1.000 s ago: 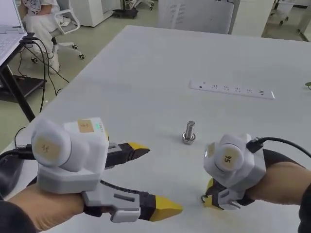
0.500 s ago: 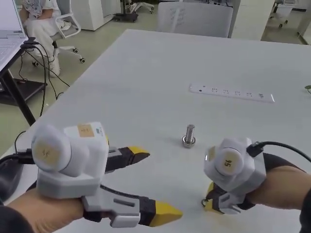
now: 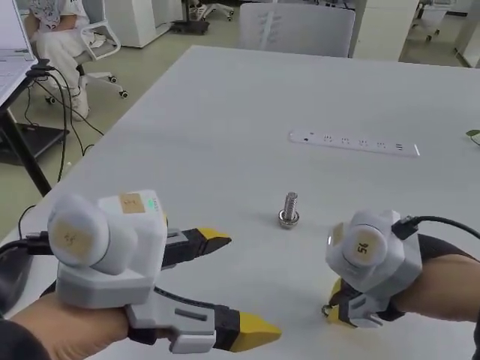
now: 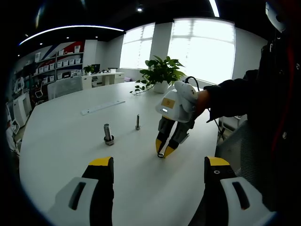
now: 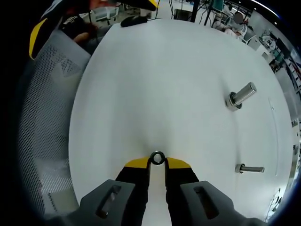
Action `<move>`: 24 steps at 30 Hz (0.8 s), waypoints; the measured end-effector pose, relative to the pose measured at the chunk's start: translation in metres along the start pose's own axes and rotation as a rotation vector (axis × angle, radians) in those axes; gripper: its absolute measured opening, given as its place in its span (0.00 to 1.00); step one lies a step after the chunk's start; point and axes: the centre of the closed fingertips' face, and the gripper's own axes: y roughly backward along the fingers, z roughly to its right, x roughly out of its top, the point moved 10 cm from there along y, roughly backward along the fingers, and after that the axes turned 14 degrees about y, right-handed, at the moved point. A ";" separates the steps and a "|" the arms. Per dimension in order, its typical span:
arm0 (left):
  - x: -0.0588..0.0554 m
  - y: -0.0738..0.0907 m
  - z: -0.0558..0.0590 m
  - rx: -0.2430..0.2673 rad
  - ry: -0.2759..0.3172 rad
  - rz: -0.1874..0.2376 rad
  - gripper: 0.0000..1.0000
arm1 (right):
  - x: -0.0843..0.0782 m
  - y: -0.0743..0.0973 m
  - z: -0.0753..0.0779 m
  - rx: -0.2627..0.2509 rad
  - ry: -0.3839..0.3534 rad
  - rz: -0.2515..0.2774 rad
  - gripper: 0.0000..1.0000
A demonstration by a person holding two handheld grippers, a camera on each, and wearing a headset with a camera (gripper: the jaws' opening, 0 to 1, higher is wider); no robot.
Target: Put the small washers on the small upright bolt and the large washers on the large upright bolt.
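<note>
- The left gripper (image 3: 235,285) is held nearest, low over the left of the white table (image 3: 225,112), level with the surface. Its yellow-tipped jaws are spread wide with nothing between them.
- The right gripper (image 3: 335,312) is tipped steeply down toward the tabletop, and a black cable (image 3: 442,220) is seen leaving its grey housing.
- A washer (image 5: 157,157), a small metal ring, is pinched at the very tips of the right gripper's jaws. Whether it touches the table cannot be told.
- Bare, smooth tabletop lies between the washer and both bolts.
- The large bolt (image 3: 289,210), grey steel, is stood head-down with its threaded shaft up, near the right gripper.
- The small bolt (image 4: 138,122), much thinner, is stood upright farther off, apart from the large one.
- A long white power strip (image 3: 352,141) is laid flat beyond the bolts.
- A potted plant (image 4: 162,75) and a grey chair (image 3: 296,30) are seen at the table's far edges.
</note>
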 end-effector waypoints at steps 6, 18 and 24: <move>0.000 -0.002 0.001 -0.008 -0.002 -0.003 0.78 | -0.009 0.007 0.002 -0.016 -0.030 -0.005 0.13; -0.001 -0.005 0.000 -0.019 -0.004 -0.004 0.78 | -0.030 0.031 0.014 -0.065 -0.078 -0.019 0.13; -0.002 -0.006 -0.001 -0.025 -0.003 -0.007 0.78 | -0.040 0.046 0.023 -0.095 -0.102 -0.025 0.13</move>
